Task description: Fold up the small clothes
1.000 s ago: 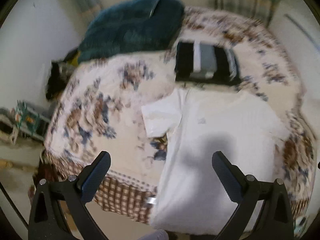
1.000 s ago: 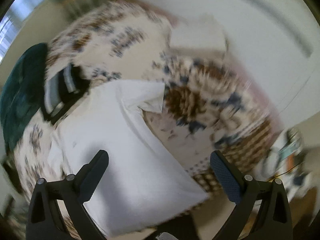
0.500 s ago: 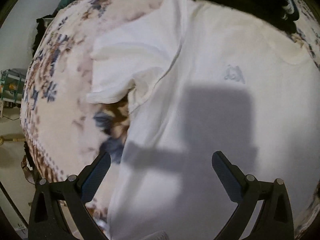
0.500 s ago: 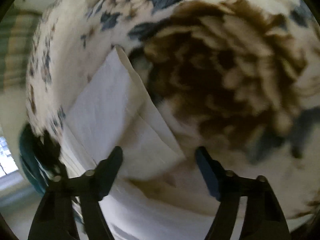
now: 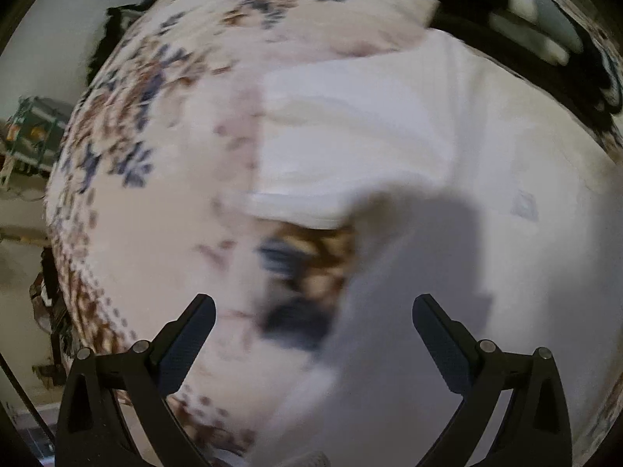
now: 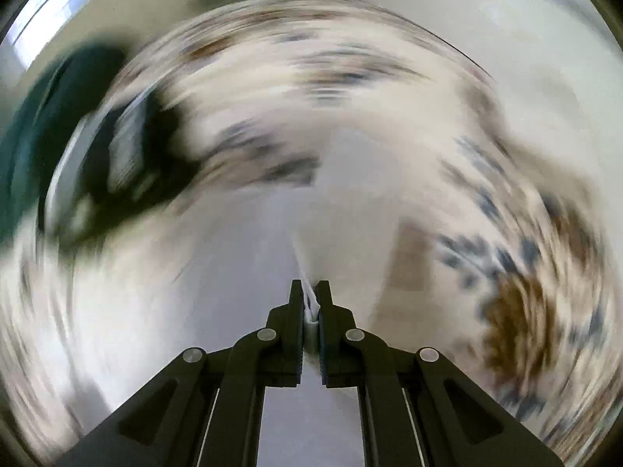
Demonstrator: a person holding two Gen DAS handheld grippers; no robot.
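Observation:
A white T-shirt (image 5: 447, 202) lies spread on a floral bedspread (image 5: 163, 179), with its left sleeve (image 5: 342, 136) sticking out to the side. My left gripper (image 5: 311, 323) is open and empty, low over the shirt's side edge just below that sleeve. In the right wrist view, my right gripper (image 6: 310, 295) is shut on a fold of the white T-shirt (image 6: 272, 257), with cloth pinched between the pads. That view is heavily blurred by motion.
A stack of folded dark and grey clothes (image 5: 545, 23) lies beyond the shirt; it also shows in the right wrist view (image 6: 128, 155). A dark green blanket (image 6: 35, 124) sits at the far side. The bed edge and floor clutter (image 5: 27, 136) lie left.
My right gripper has closed on the shirt's sleeve and is swinging fast with it. My left gripper has shifted left toward the shirt's side edge and stays open.

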